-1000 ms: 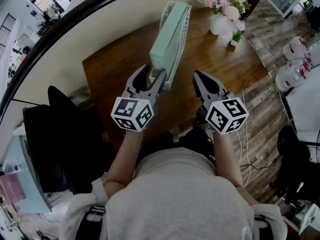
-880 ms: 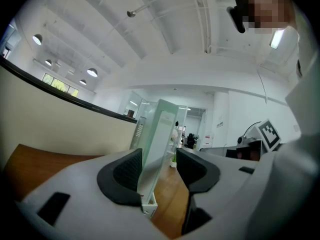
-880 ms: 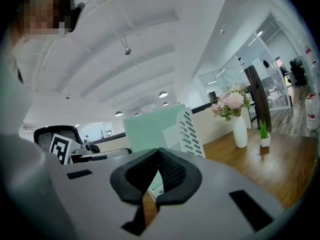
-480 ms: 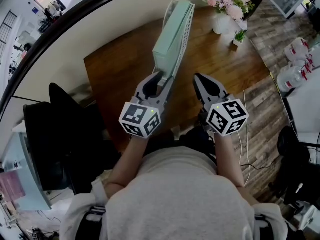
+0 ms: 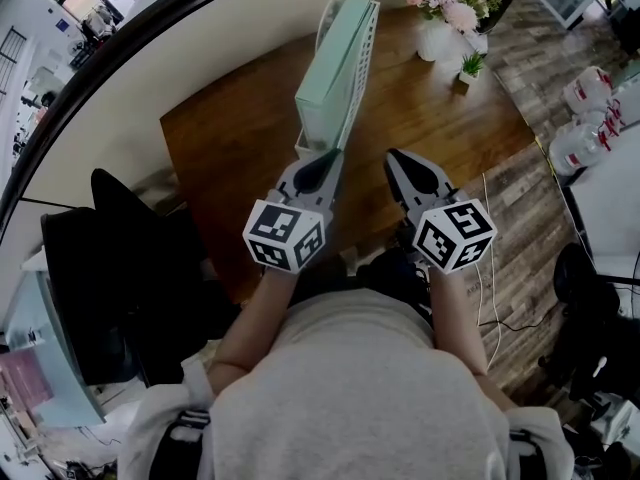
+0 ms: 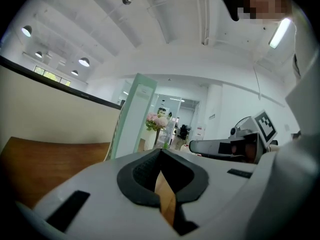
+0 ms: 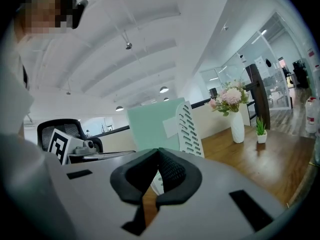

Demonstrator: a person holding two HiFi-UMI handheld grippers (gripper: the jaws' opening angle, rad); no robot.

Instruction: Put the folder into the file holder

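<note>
A mint-green folder (image 5: pixel 333 60) stands upright inside the white slatted file holder (image 5: pixel 364 63) on the wooden table (image 5: pixel 230 158). My left gripper (image 5: pixel 322 160) has its tip right at the holder's near end. Its jaws have just been closing and now meet, with nothing seen between them. In the left gripper view the folder (image 6: pixel 134 115) rises just ahead and left of the left gripper (image 6: pixel 160 151). My right gripper (image 5: pixel 396 158) hovers shut and empty to the right of the holder. From the right gripper (image 7: pixel 159 151) both the folder (image 7: pixel 150 121) and the holder (image 7: pixel 190 129) show ahead.
A white vase of pink flowers (image 5: pixel 440 23) and a small potted plant (image 5: pixel 468 70) stand at the table's far right corner. A black office chair (image 5: pixel 110 268) is left of the person. Cables (image 5: pixel 492 278) and white jugs (image 5: pixel 580 138) lie on the floor at right.
The left gripper's jaws went from wide open around the folder's near end to shut, and the gripper shifted slightly right and down. The right gripper stayed put.
</note>
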